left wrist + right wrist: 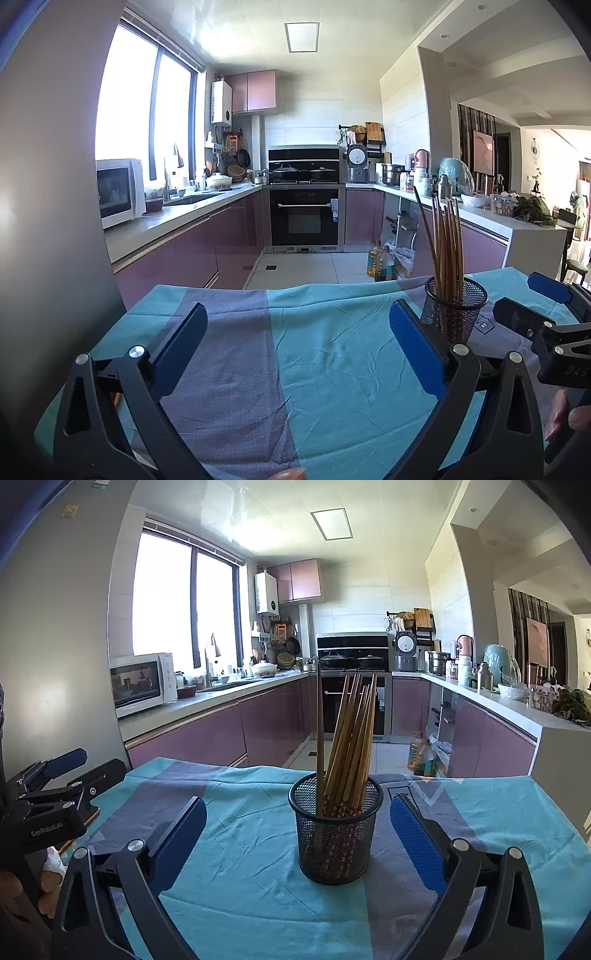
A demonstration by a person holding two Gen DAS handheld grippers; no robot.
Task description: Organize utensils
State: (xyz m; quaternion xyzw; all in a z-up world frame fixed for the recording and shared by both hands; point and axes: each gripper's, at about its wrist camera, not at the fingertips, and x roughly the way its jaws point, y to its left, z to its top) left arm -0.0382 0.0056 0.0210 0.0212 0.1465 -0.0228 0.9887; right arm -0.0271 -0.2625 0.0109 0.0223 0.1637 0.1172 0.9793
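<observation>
Noting the mesh holder [335, 834] of upright chopsticks [352, 738] dead ahead of our right gripper [297, 834], jaws wide and empty; we are finding the left gripper [295, 339], equally wide, farther off.

Black mesh cup [335, 834] upright on tabletop cloth. Wooden chopsticks [351, 746] bundled inside, leaning right; one dark chopstick [320, 738] stands vertical.

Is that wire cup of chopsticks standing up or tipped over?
Upright. The mesh cup sits flat on the cloth, with its chopsticks leaning inside, tips up.
</observation>
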